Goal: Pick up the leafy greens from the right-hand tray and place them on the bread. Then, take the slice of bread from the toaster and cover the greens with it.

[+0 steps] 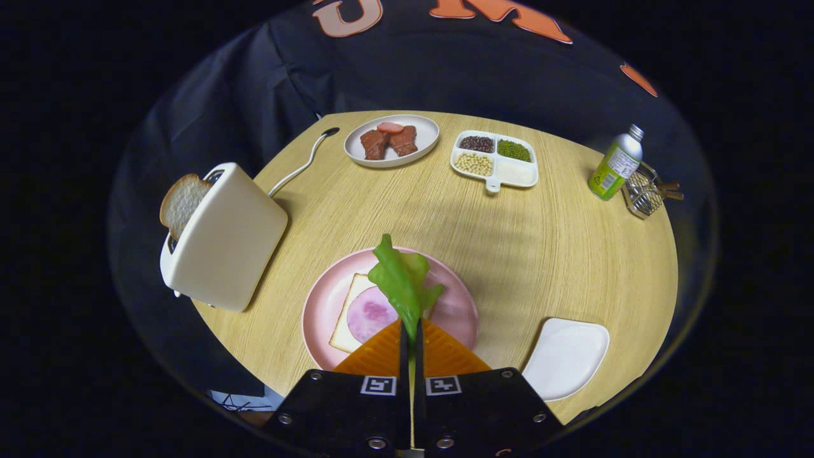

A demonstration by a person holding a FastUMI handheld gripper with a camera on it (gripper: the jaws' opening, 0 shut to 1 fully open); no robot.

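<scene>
My gripper (410, 329) is shut on the leafy greens (400, 280), which stick up from between the fingertips. The greens hang above a pink plate (318, 305) that holds a slice of bread (348, 318) topped with a round pink ham slice (372, 313). A cream toaster (222, 238) stands to the left of the plate, tilted in this view, with a slice of bread (181, 202) sticking out of its slot. A white tray (566, 357) lies empty to the right of the fingers.
At the far side of the round wooden table (540, 254) are a white plate with meat pieces (391, 141), a divided dish of beans (495, 159), a green bottle (613, 165) and a small wire basket (645, 191). The toaster's cord (299, 166) runs toward the back.
</scene>
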